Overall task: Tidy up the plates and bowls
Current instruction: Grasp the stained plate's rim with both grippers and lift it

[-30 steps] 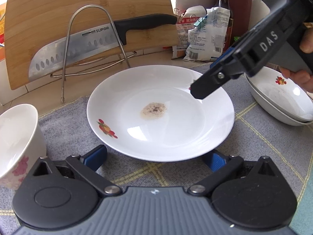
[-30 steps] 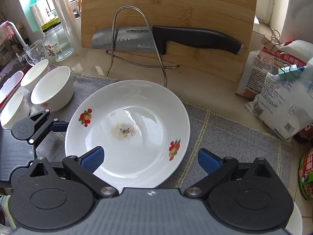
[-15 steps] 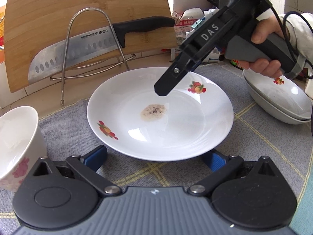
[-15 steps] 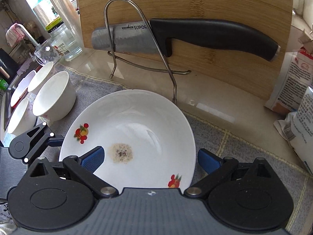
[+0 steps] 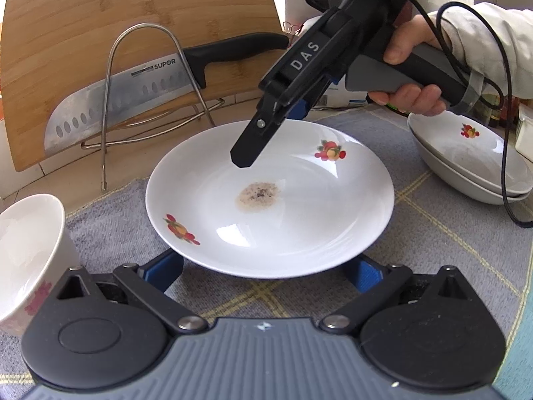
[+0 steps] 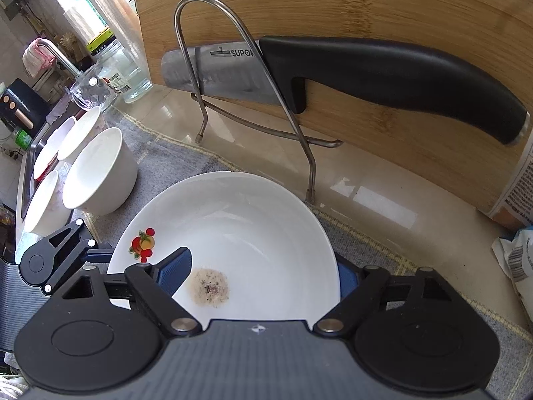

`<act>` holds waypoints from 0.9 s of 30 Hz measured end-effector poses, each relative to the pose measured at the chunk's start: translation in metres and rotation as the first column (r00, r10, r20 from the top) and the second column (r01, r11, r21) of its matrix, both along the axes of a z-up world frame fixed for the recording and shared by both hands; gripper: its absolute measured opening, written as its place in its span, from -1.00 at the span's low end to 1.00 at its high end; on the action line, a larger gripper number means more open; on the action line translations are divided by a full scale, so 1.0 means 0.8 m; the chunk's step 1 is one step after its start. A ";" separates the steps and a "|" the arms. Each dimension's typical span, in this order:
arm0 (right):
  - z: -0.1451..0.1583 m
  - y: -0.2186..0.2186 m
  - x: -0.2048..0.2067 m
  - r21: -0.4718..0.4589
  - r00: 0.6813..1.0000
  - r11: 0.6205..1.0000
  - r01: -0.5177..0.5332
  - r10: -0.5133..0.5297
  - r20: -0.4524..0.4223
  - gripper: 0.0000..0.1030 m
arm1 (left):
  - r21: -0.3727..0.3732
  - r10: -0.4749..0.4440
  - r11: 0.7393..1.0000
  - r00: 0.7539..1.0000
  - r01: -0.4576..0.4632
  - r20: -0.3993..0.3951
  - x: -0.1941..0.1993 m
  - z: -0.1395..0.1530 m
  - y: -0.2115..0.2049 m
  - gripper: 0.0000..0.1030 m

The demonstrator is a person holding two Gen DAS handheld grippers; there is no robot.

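A white plate with fruit prints and a brown stain in its middle lies on the grey mat. My left gripper is open, its blue fingers wide apart at the plate's near rim, one on each side. My right gripper comes down from the upper right in a person's hand. In the right wrist view the plate has its rim between my right gripper's closing jaws. One pad hangs over the plate's inside and the other sits outside the rim. Neither pad presses on the plate.
Two stacked shallow dishes sit at the right, under the hand and cable. A white bowl stands at the left, with several more bowls beyond it. Behind the plate stand a wire rack, a knife and a cutting board.
My right gripper swung left over the plate and came lower, and its jaws have narrowed around the rim. The left gripper and the plate have stayed where they were.
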State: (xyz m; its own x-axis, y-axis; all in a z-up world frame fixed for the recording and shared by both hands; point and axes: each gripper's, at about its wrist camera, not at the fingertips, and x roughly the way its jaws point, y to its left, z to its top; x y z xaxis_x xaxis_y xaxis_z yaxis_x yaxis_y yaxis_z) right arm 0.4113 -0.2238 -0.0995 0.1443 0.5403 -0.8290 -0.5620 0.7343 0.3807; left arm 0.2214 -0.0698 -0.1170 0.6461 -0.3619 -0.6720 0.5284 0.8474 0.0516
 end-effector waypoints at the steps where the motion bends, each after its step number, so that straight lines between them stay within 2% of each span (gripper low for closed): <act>1: 0.000 0.001 0.001 0.002 1.000 1.000 -0.002 0.002 -0.003 0.75 | 0.004 -0.004 1.000 1.000 0.004 0.003 0.001 0.000 0.000 0.97; 12: 0.001 0.000 0.011 0.003 0.998 1.000 -0.023 0.023 -0.059 0.78 | 0.015 -0.018 1.000 1.000 0.018 0.018 0.002 0.000 -0.002 0.99; 27: 0.003 0.004 0.005 -0.020 0.998 0.999 -0.030 0.029 -0.055 0.80 | 0.027 -0.031 0.999 0.999 0.031 0.015 -0.002 0.005 -0.003 0.97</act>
State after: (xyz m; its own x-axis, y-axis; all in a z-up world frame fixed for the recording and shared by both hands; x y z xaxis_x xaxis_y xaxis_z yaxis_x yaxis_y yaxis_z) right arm 0.4156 -0.2210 -0.0970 0.0827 0.5266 -0.8461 -0.5624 0.7255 0.3966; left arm 0.2201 -0.0724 -0.1131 0.6455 -0.3640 -0.6714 0.5531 0.8290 0.0822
